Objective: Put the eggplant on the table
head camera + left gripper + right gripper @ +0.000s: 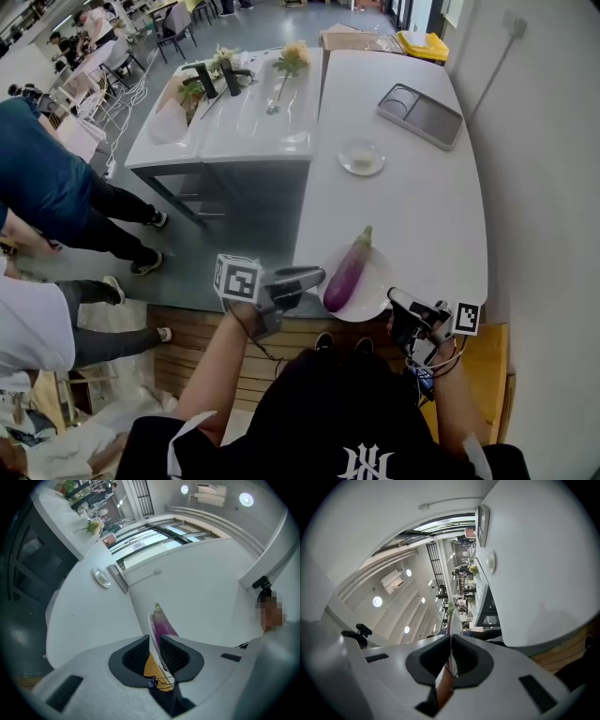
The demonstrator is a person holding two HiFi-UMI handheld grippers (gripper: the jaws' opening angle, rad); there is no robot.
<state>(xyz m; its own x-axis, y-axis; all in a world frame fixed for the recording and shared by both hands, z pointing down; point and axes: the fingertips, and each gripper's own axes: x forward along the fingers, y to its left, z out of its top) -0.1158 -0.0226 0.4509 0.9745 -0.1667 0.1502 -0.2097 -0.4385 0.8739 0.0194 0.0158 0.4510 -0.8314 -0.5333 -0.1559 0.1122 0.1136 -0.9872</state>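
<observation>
Left hand-held gripper (317, 276), right hand-held gripper (396, 300): both clamped on plate (373, 292) rim, lower centre. Keep plate level, since eggplant (349, 272) may roll. Lower evenly onto bench (412, 187).

eggplant (349, 272) x1, plate (377, 291) (362, 157) x2, tray (420, 114) x1

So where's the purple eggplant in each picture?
Head view: the eggplant lies on the plate, bottom middle, at the table's near edge.
Left gripper view: the eggplant is in the middle, just above the left tongs.
Right gripper view: only a thin purple sliver of it above the right tongs.
Shared landmark: the small white dish farther along the table.
</observation>
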